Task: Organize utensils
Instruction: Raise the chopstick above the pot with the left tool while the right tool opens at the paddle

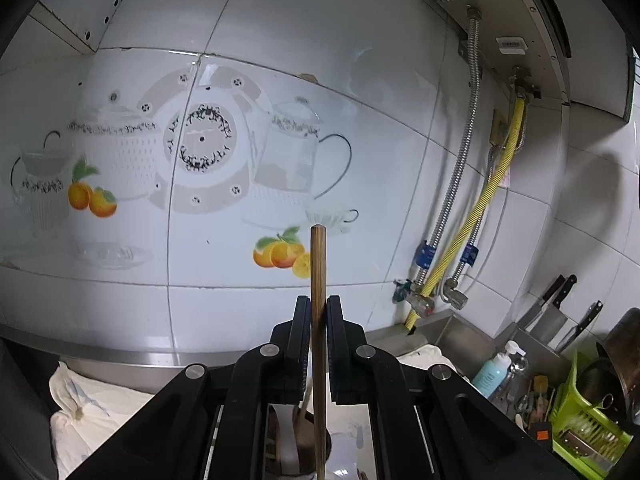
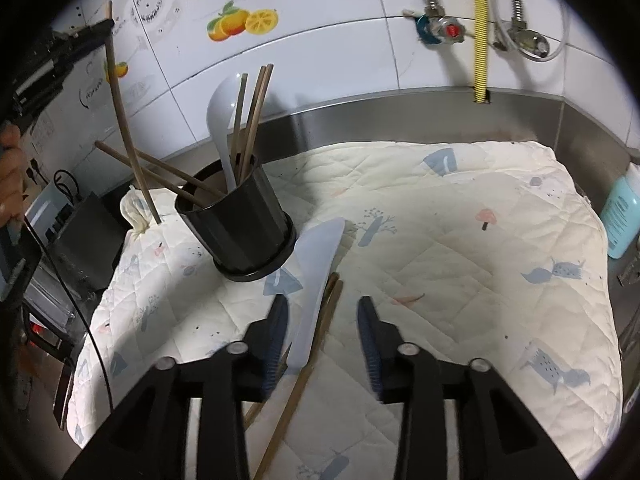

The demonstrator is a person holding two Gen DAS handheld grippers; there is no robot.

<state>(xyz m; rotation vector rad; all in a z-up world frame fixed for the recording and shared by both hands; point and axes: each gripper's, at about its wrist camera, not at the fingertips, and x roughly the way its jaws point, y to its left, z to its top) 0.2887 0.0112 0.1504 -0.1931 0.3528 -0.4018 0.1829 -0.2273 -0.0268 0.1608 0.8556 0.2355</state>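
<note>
My left gripper [image 1: 318, 312] pinches 1 chopstick [image 1: 318, 280] at frame centre, beside the black holder [image 2: 236, 220]. My right gripper [image 2: 323, 316] gapes over the white spatula [image 2: 314, 292]; it could snag chopsticks underneath.

Bright overhead light, tile glare, fisheye-bent dark edges, sharp shadows.

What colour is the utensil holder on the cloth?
The holder is black. It shows best in the right wrist view.
</note>
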